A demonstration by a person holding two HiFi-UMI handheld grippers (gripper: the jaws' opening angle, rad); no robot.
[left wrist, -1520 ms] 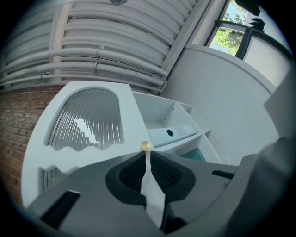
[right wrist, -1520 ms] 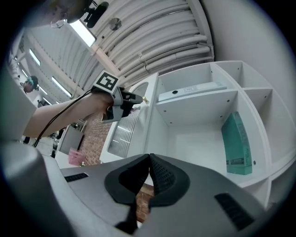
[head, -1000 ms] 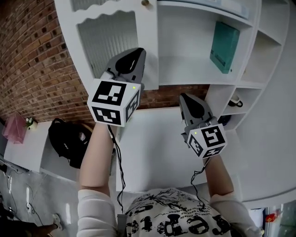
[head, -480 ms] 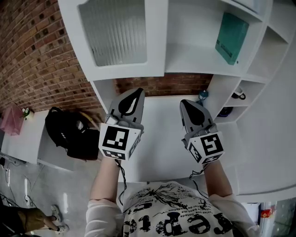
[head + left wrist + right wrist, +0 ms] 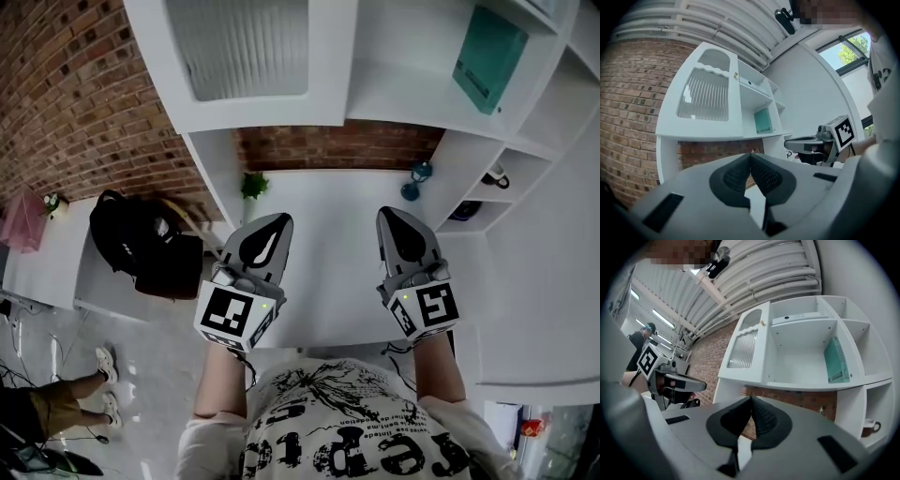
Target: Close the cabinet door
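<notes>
The white cabinet's door (image 5: 246,49), with a ribbed glass pane, lies flush with the cabinet front over the left compartment; its small knob (image 5: 762,323) shows in the right gripper view. To its right an open compartment holds a teal book (image 5: 488,58). My left gripper (image 5: 277,218) is shut and empty, well below the door, over the white desk (image 5: 328,262). My right gripper (image 5: 393,211) is beside it, also shut with nothing in it. The left jaws (image 5: 751,155) and right jaws (image 5: 751,398) meet at their tips, both pointing toward the cabinet.
On the desk's far edge stand a small green plant (image 5: 254,184) and a blue object (image 5: 415,180). A mug (image 5: 496,178) sits in a side shelf. A black backpack (image 5: 142,255) lies on a low shelf at left, by the brick wall (image 5: 75,103). A person's legs (image 5: 66,398) are at lower left.
Both grippers have come down from the cabinet door toward the desk, the left one much further. The door now sits higher in the head view; both stayed shut.
</notes>
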